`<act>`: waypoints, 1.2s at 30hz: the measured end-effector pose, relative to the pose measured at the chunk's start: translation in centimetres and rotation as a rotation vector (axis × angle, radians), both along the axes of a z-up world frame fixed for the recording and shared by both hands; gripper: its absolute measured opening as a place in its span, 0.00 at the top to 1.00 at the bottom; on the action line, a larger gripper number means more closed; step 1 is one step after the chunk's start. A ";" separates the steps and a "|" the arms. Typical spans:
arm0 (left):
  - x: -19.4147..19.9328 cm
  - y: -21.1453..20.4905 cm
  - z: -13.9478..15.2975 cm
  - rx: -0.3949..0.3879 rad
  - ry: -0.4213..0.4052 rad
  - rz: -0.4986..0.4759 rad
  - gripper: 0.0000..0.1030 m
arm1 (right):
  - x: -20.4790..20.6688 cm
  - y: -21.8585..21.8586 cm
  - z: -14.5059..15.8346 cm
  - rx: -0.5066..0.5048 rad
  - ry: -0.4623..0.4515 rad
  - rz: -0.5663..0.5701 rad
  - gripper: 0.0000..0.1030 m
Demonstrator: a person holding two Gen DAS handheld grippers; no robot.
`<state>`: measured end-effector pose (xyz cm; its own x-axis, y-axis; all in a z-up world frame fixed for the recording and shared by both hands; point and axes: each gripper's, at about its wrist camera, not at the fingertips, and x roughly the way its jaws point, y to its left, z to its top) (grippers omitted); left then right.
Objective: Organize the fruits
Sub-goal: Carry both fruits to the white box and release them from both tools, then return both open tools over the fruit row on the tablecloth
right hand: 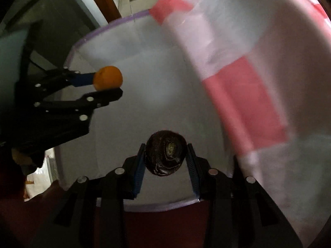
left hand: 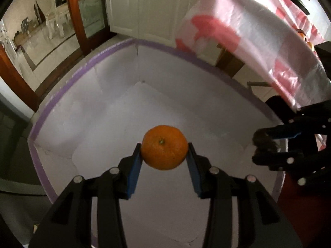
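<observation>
Left gripper: closed on orange. Blue pads contact fruit at 9 and 3 o'clock; stem end faces the camera. Fruit is held above the white box, clear of its floor. Box has white inner walls w/ a purple rim; interior shows no other fruit.

Right gripper: closed on dark round fruit, brown-black, wrinkled skin, pale patch near centre; type cannot be told. Pads contact it at 9 and 3 o'clock. Fruit hangs over the same box, near the rim at 6 o'clock in right wrist view.

Cross-views:
- Left wrist view: right gripper w/ dark fruit at approx. 3 o'clock, over the box's edge.
- Right wrist view: left gripper w/ orange at approx. 9 o'clock, over the box's far left part.
- The two grippers are apart, not touching.

Surroundings: pink-and-white plastic bag at 1–2 o'clock, beside the box and overlapping its rim in the right wrist view (blurred). White cabinet doors at 12 o'clock; white chair at 10 o'clock behind a wood-framed glass door.
</observation>
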<state>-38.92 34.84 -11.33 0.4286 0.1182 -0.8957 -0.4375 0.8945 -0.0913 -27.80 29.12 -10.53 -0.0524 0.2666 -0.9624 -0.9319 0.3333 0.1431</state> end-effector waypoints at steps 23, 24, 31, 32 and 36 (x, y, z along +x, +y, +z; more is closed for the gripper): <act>1.9 -2.1 8.3 0.181 -0.225 0.101 0.01 | -1.8 -2.5 6.8 0.241 -0.121 0.051 0.24; 2.3 -2.7 9.5 0.195 -0.248 0.096 0.01 | -2.1 -3.3 8.1 0.291 -0.132 0.045 0.22; 6.3 -6.3 18.3 0.341 -0.411 0.037 0.01 | 0.0 -10.8 15.4 0.619 -0.074 -0.009 0.15; 7.0 -6.9 19.2 0.342 -0.431 0.022 0.01 | 0.5 -12.1 16.3 0.657 -0.087 -0.039 0.15; 11.8 -10.6 22.0 0.328 -0.456 -0.101 0.01 | 5.0 -19.3 19.5 0.731 -0.208 -0.226 0.15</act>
<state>-27.07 24.27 10.65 0.7871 0.2978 -0.5402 -0.3302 0.9431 0.0388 -22.82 9.85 8.97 0.2400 0.8176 -0.5234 -0.8844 0.4064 0.2294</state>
